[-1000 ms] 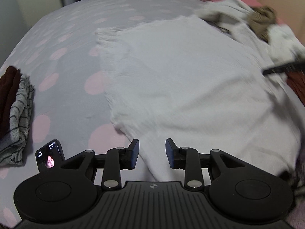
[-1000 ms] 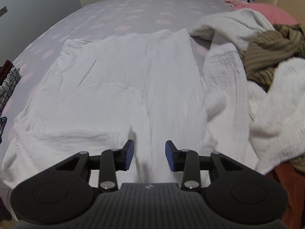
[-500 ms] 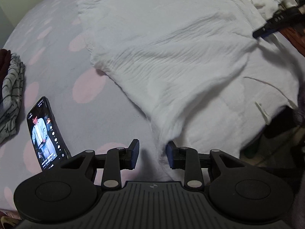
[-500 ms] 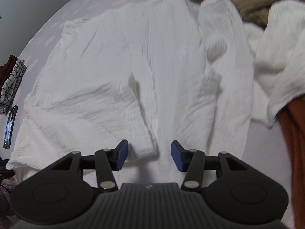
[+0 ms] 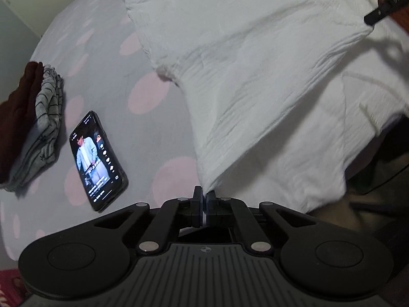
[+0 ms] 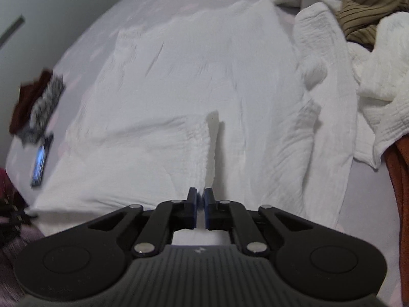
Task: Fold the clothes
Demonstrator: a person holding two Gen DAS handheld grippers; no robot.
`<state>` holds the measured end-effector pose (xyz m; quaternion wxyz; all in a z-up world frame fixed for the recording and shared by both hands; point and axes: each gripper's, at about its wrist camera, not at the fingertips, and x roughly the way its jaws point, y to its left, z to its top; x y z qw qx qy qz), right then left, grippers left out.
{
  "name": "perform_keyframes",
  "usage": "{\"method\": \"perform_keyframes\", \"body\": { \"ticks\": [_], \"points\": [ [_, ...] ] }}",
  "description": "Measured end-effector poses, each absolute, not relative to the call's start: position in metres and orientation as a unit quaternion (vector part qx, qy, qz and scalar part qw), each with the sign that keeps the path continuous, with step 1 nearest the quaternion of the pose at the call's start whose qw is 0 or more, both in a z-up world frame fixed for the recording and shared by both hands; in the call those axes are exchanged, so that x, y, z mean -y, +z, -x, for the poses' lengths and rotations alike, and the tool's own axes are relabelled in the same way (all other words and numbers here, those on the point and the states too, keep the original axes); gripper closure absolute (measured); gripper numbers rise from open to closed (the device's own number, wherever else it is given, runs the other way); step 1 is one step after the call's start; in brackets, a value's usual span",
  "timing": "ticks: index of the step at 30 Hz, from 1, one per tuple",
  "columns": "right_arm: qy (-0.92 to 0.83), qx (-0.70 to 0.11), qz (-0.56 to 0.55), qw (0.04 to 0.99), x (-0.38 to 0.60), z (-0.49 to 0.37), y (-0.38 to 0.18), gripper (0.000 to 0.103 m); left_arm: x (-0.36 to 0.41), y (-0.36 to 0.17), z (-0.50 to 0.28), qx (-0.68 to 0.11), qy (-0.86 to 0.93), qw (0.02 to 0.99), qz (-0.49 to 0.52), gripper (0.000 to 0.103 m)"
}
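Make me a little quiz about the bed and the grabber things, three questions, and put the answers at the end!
1. True or false: the left gripper is pinching the edge of the white garment.
2. What lies between the folded pile and the white garment? A) a book B) a lit phone C) a shoe
3. Fill in: the bedsheet is grey with ____ dots.

Key: 1 true, and the right gripper pinches it too. 2 B. 3 pink.

dim room, a bed under a grey sheet with pink dots, pale wall behind
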<state>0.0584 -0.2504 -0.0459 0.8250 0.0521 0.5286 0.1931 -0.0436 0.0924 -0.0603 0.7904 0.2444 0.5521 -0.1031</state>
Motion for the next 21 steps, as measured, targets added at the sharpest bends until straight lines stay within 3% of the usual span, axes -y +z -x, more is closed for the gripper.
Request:
{"method": "perform_keyframes", "body": {
  "ticks": [4,9,11,14,18,21],
  "points": [
    [0.184,-0.542,0.025,0.82,0.235,-0.051,-0.059,0.097,-0.085,-0.078,0.042,-0.564,-0.106,0.773,-0.27,0.103],
    [0.17,-0.56,0.043,0.81,0.232,-0.054,-0.074,0.097,-0.082,-0.085,0.045,-0.569,-0.106,0.761,-0.293,0.103],
    [0.163,-0.568,0.035,0.806,0.235,-0.057,-0.077,0.093,-0.084,-0.081,0.046,-0.573,-0.106,0.76,-0.288,0.1],
    [0.158,-0.563,0.022,0.811,0.243,-0.058,-0.073,0.09,-0.086,-0.068,0.048,-0.569,-0.113,0.77,-0.267,0.086],
    [0.151,-0.539,0.005,0.829,0.252,-0.06,-0.058,0.068,-0.082,-0.039,0.053,-0.541,-0.139,0.797,-0.229,0.059],
    [0.143,-0.522,-0.005,0.841,0.259,-0.063,-0.046,0.064,-0.074,-0.022,0.051,-0.519,-0.166,0.816,-0.193,0.057]
  ]
}}
